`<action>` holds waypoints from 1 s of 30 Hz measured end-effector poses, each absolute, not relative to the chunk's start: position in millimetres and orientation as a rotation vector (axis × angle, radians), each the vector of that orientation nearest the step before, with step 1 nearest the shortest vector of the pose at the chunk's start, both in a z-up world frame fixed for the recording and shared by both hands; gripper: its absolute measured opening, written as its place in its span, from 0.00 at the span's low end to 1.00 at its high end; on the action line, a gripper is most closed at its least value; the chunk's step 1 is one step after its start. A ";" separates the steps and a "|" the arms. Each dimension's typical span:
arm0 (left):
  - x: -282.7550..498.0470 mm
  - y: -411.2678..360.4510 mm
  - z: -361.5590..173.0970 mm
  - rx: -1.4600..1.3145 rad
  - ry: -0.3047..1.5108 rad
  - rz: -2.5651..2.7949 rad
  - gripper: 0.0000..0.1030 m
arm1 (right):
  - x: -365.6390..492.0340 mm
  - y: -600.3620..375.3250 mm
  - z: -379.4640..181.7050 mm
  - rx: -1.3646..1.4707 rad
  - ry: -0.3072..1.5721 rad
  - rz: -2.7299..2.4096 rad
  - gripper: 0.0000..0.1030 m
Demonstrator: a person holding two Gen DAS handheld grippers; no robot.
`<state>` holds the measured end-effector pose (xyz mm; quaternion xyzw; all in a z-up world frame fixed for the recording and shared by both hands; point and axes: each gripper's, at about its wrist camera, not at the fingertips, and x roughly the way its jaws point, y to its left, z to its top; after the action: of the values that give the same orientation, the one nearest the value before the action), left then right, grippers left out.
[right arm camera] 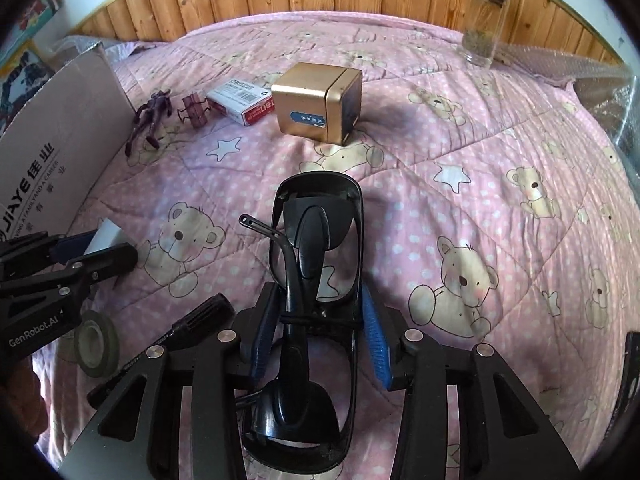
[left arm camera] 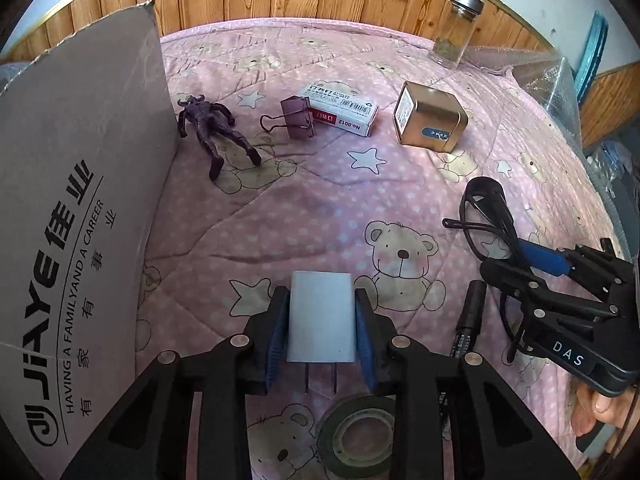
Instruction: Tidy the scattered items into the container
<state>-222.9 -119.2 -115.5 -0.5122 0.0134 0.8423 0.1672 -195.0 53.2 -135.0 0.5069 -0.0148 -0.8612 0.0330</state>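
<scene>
Cardboard box (left arm camera: 76, 216) is taken as the container and landmark; only its outer wall is seen, so its contents cannot be told. A white plug adapter (left arm camera: 321, 317) is clamped in the left gripper (left arm camera: 322, 334), held just beside the box wall. Folded black sunglasses (right arm camera: 316, 280) are gripped in the right gripper (right arm camera: 318, 330), well apart from the box. Judged early: two items lifted, none seen deposited. Still left on the pink quilt (left arm camera: 320, 208): one toy figure (left arm camera: 212, 130) touching the box corner, then outward one binder clip (left arm camera: 296, 118), one staples box (left arm camera: 344, 108), one gold tin (left arm camera: 430, 118), one glass jar (left arm camera: 458, 26) farthest. Nearer the grippers: one tape roll (left arm camera: 358, 434), one black marker (left arm camera: 466, 326).
</scene>
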 end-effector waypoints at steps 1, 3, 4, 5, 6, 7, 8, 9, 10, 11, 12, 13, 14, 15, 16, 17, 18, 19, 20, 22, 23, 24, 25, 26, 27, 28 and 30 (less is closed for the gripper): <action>-222.5 -119.7 -114.5 -1.462 0.036 2.394 0.32 | -193.3 57.8 -132.8 1.556 -0.103 -2.639 0.37; -218.6 -119.4 -111.0 -1.466 0.031 2.385 0.32 | -187.5 63.9 -127.3 1.542 -0.192 -2.624 0.37; -214.8 -119.6 -107.6 -1.458 0.030 2.386 0.32 | -183.8 64.4 -124.8 1.537 -0.209 -2.621 0.37; -211.2 -119.0 -104.3 -1.448 0.034 2.387 0.32 | -180.8 62.4 -123.7 1.536 -0.230 -2.615 0.37; -208.1 -117.9 -101.0 -1.437 0.042 2.391 0.31 | -178.9 61.6 -123.3 1.537 -0.251 -2.608 0.37; -205.0 -116.7 -97.5 -1.427 0.049 2.396 0.31 | -176.7 60.8 -122.7 1.539 -0.264 -2.604 0.37; -202.6 -115.8 -94.2 -1.420 0.050 2.396 0.31 | -174.3 59.4 -122.1 1.540 -0.268 -2.602 0.37; -200.5 -114.8 -91.3 -1.415 0.052 2.396 0.32 | -171.7 58.1 -121.4 1.538 -0.275 -2.601 0.37; -198.6 -113.6 -88.1 -1.410 0.060 2.400 0.32 | -168.4 57.0 -120.0 1.535 -0.285 -2.599 0.37; -196.7 -112.5 -85.0 -1.405 0.065 2.403 0.31 | -165.3 55.7 -118.3 1.531 -0.289 -2.597 0.37; -194.6 -111.8 -81.7 -1.400 0.069 2.404 0.31 | -161.7 54.2 -116.3 1.527 -0.290 -2.598 0.37; -192.9 -111.3 -78.4 -1.395 0.071 2.407 0.32 | -158.4 53.3 -114.7 1.523 -0.292 -2.598 0.37; -191.0 -110.8 -75.5 -1.389 0.072 2.408 0.32 | -155.0 52.1 -113.0 1.518 -0.298 -2.596 0.37; -189.2 -110.1 -72.5 -1.382 0.071 2.410 0.32 | -151.6 51.5 -111.7 1.514 -0.305 -2.593 0.37; -186.6 -110.3 -69.5 -1.376 0.068 2.412 0.32 | -148.4 51.2 -110.5 1.511 -0.310 -2.594 0.37; -183.4 -111.1 -66.7 -1.370 0.064 2.413 0.32 | -145.4 50.9 -108.9 1.508 -0.315 -2.595 0.37; -180.9 -112.2 -63.8 -1.364 0.059 2.412 0.32 | -142.8 50.9 -107.7 1.506 -0.324 -2.594 0.37; -178.1 -112.7 -61.4 -1.358 0.056 2.412 0.32 | -139.8 50.9 -106.6 1.504 -0.336 -2.593 0.37; -174.6 -112.9 -59.3 -1.355 0.056 2.414 0.32 | -136.9 50.7 -105.6 1.503 -0.345 -2.591 0.37; -168.6 -114.0 -55.5 -1.351 0.050 2.417 0.32 | -131.3 49.8 -103.1 1.498 -0.354 -2.588 0.37; -165.7 -115.0 -53.9 -1.349 0.045 2.419 0.32 | -128.8 49.5 -102.1 1.496 -0.357 -2.587 0.37; -163.1 -116.2 -52.4 -1.348 0.041 2.421 0.32 | -125.7 49.0 -101.0 1.493 -0.362 -2.585 0.37; -159.9 -117.8 -50.9 -1.345 0.036 2.423 0.32 | -123.0 48.6 -100.2 1.491 -0.367 -2.585 0.37; -156.8 -119.1 -49.4 -1.342 0.031 2.423 0.32 | -120.1 48.1 -99.4 1.490 -0.371 -2.585 0.37; -153.4 -120.4 -47.8 -1.339 0.027 2.423 0.32 | -117.2 47.6 -98.8 1.489 -0.374 -2.585 0.37; -149.4 -121.6 -45.9 -1.334 0.027 2.425 0.32 | -114.3 47.3 -98.1 1.488 -0.378 -2.584 0.37; -143.0 -122.7 -42.7 -1.325 0.025 2.425 0.32 | -108.9 46.5 -96.7 1.486 -0.385 -2.583 0.37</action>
<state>-143.0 -122.7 -42.7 -0.4708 0.0089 0.8620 0.1878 -108.9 46.5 -96.7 0.4933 -0.1279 -0.8577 0.0683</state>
